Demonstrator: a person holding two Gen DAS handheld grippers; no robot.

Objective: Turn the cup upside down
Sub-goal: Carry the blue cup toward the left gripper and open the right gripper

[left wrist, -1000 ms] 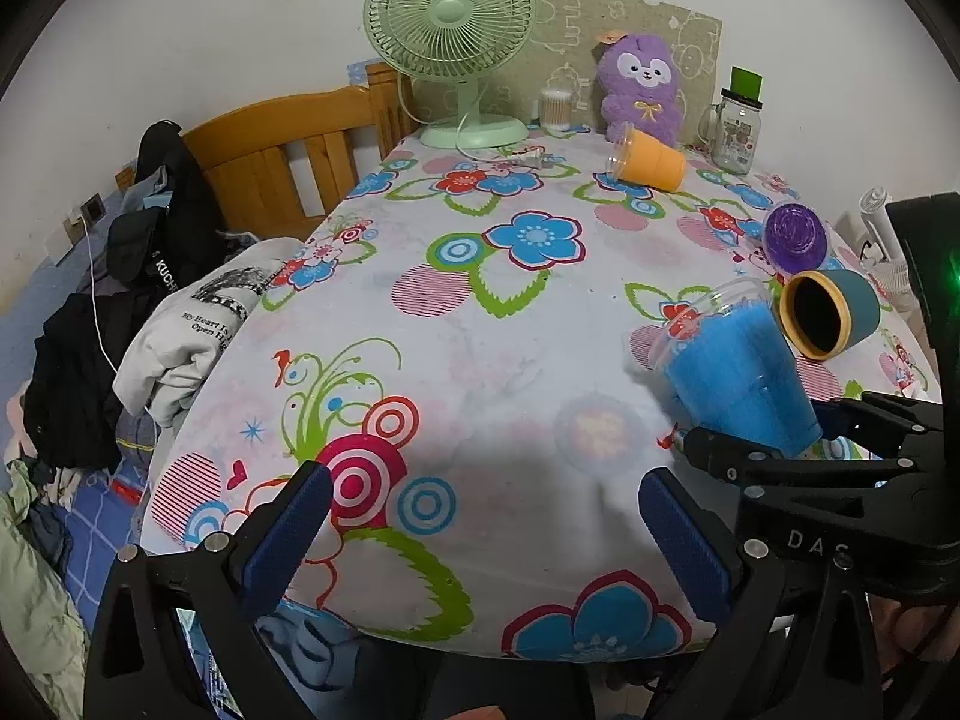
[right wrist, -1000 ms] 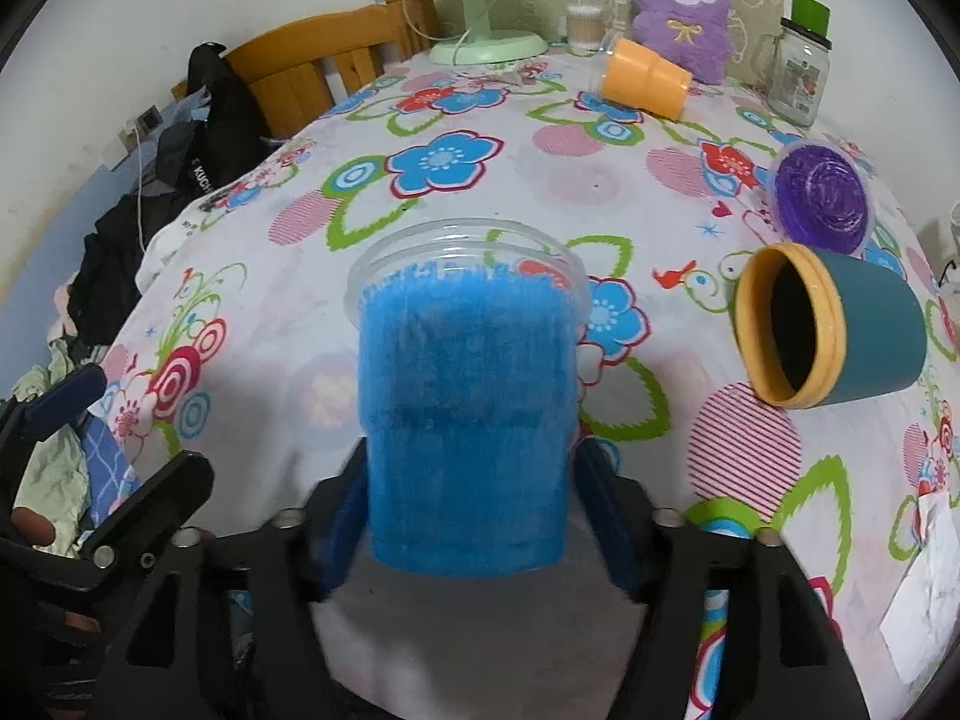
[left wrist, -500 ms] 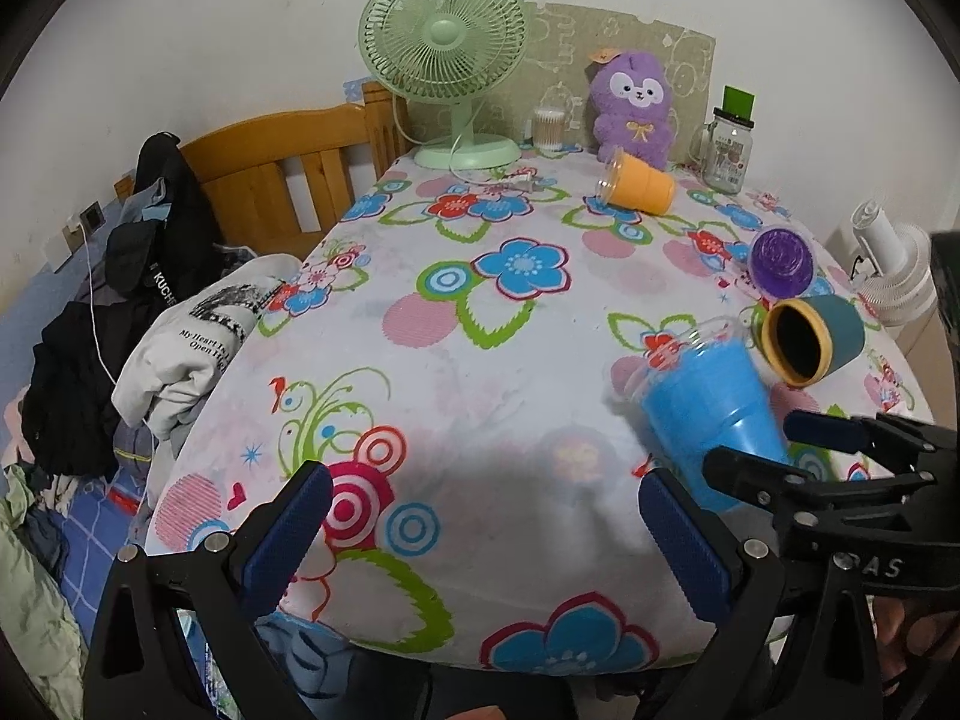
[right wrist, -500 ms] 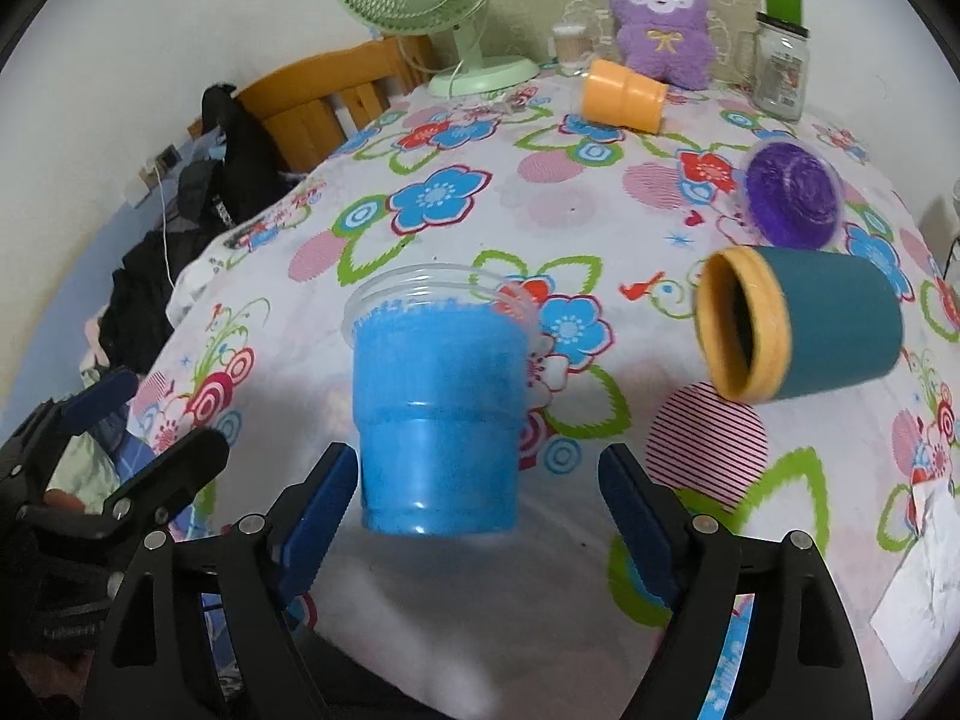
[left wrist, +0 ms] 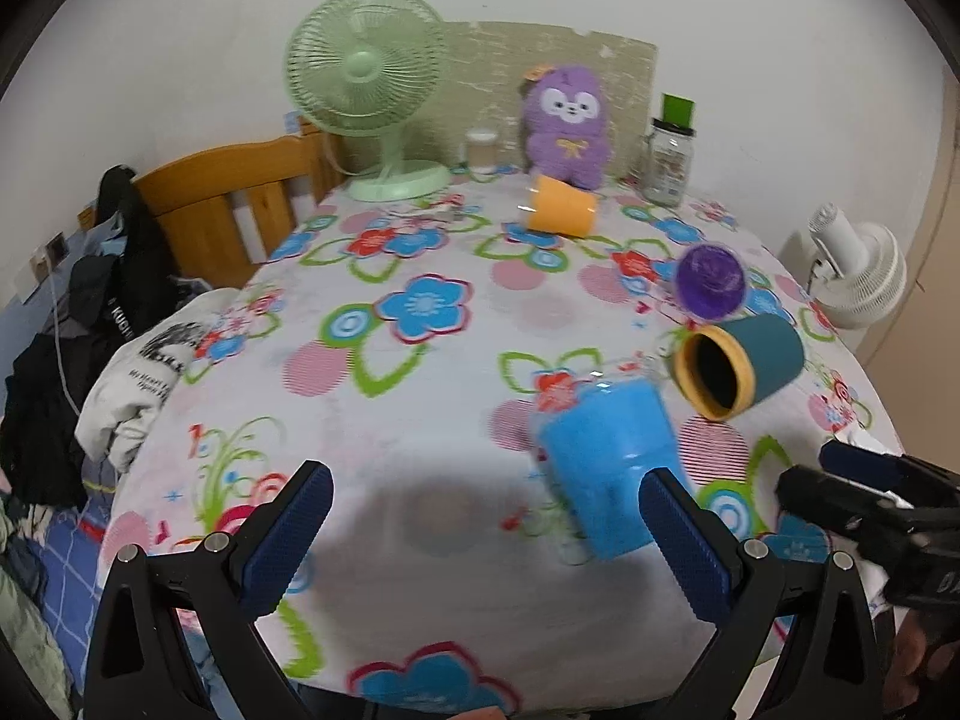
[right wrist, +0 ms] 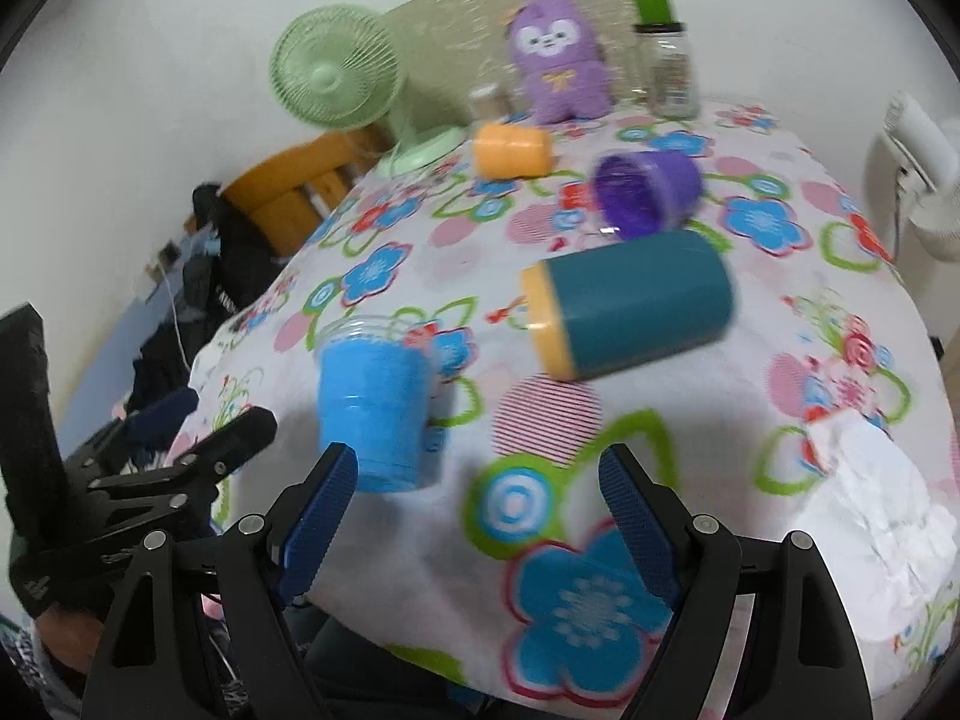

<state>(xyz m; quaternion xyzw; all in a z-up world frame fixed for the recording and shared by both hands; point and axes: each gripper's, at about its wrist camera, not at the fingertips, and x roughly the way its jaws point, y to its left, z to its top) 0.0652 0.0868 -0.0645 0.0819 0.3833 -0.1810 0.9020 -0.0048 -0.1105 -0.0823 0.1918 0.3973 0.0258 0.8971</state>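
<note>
The blue cup (right wrist: 373, 411) stands mouth-down on the tablecloth (right wrist: 690, 420), base nearest the camera, free of both grippers. The right gripper (right wrist: 477, 501) hangs spread just beside it — the left gripper (left wrist: 480, 531) gapes wide too, gripping nothing. A teal cup (right wrist: 630, 303) lies on its side nearby.

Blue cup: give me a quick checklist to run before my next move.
1. Fingers of the right gripper open, clear of the blue cup: ok.
2. Fingers of the left gripper open and empty: ok.
3. Is the blue cup upside down: cannot tell, both views are blurred.
4. Room beside it: not ok, the teal cup lies on its side close by.
</note>
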